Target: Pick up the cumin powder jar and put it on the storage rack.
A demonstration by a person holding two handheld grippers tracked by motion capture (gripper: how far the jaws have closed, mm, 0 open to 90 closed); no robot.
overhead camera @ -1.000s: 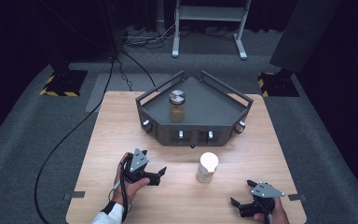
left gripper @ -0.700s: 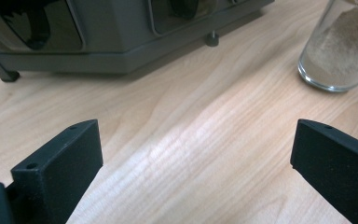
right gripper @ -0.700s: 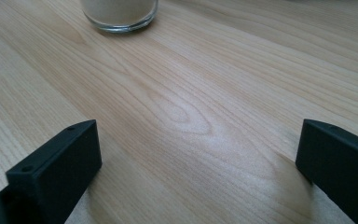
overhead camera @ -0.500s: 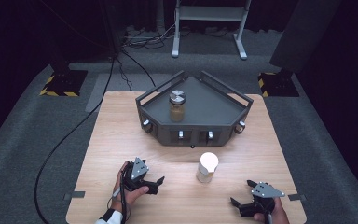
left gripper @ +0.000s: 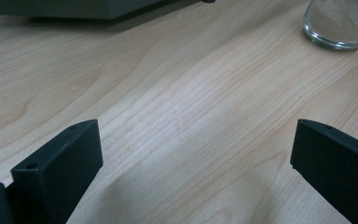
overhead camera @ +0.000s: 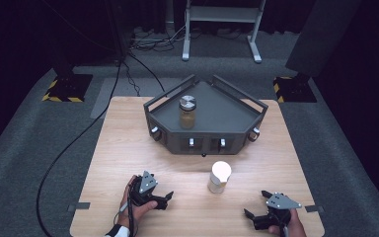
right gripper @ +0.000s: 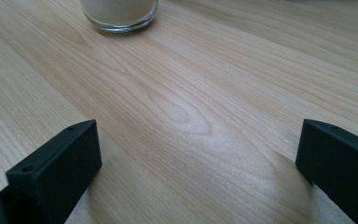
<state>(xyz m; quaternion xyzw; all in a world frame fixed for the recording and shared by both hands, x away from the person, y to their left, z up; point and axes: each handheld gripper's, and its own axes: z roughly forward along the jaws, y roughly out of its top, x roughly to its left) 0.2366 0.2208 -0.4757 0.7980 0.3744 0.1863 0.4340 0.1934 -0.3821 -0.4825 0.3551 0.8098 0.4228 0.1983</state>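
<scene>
— Resting both hands low on the wooden tabletop (overhead camera: 128,148), I hold my left tool (overhead camera: 164,199) near the front left edge and my right tool (overhead camera: 257,206) near the front right corner. What do you see between them?

— A glass jar with a white lid (overhead camera: 220,177), standing upright on the tabletop, nearer the middle and a little ahead of both tools. How do your jaws stand?

— Spread wide on both tools, gripping nothing. In the left gripper view, bare wood grain lies between the two black jaws, and the base of that jar (left gripper: 340,25), holding a pale powder, sits at the upper right. In the right gripper view the same jar (right gripper: 119,14) sits at the upper left, again well clear of the jaws.

— And farther back?

— A dark grey tray (overhead camera: 237,116) with raised rails occupies the far half of the tabletop. A second jar with a metal lid (overhead camera: 187,112), filled with something brownish, stands upright inside it, toward its left side.

— The surroundings?

— Grey carpet (overhead camera: 325,148), with a black cable (overhead camera: 66,148) trailing across it at left.
</scene>
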